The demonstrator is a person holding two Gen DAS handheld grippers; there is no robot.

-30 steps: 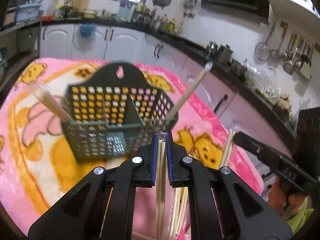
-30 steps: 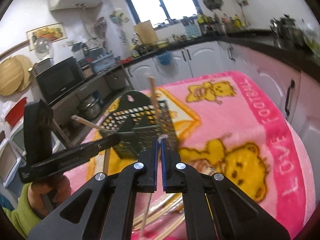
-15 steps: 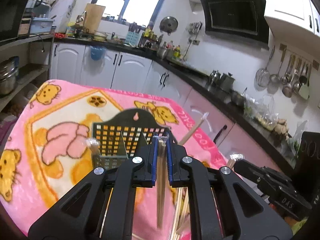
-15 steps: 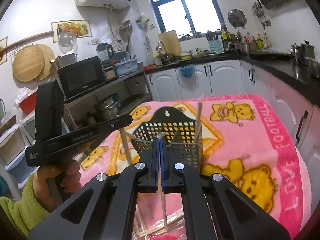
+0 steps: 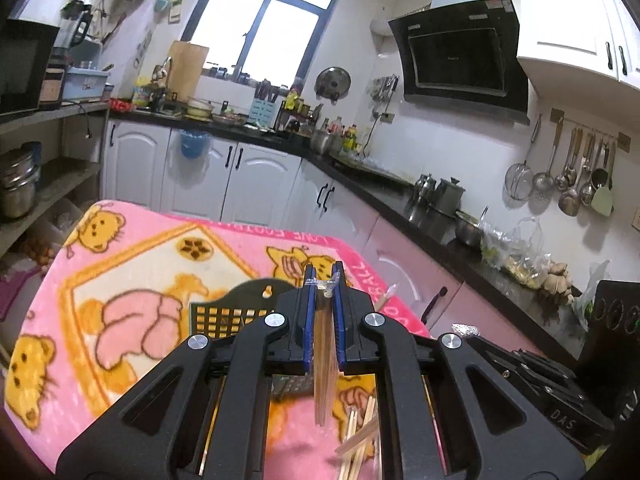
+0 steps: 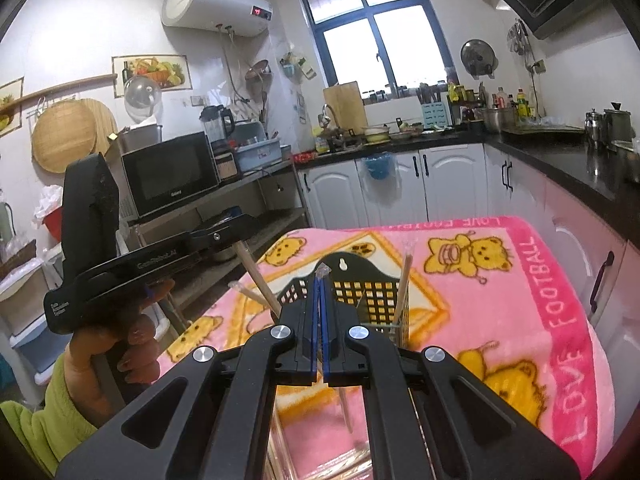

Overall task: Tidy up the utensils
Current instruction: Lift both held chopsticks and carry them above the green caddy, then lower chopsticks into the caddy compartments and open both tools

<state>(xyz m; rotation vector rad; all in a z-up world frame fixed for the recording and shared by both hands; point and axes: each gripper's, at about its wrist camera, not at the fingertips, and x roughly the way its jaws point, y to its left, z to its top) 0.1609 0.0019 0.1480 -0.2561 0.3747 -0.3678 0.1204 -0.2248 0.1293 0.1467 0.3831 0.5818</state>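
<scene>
left gripper (image 5: 322, 280): black, blue pads | silver screws | green sleeve (image 6: 48, 420)

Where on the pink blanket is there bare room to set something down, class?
Bare blanket lies right of the basket, towards the lettered border, and left of it over the bear prints. Crowded: the near edge, where loose chopsticks pile below both grippers.

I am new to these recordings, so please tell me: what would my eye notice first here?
The bright pink bear blanket covering the table stands out first. On it stands a dark mesh basket with wrapped chopsticks leaning out. Near the camera, the left gripper holds chopsticks upright between its jaws.
</scene>
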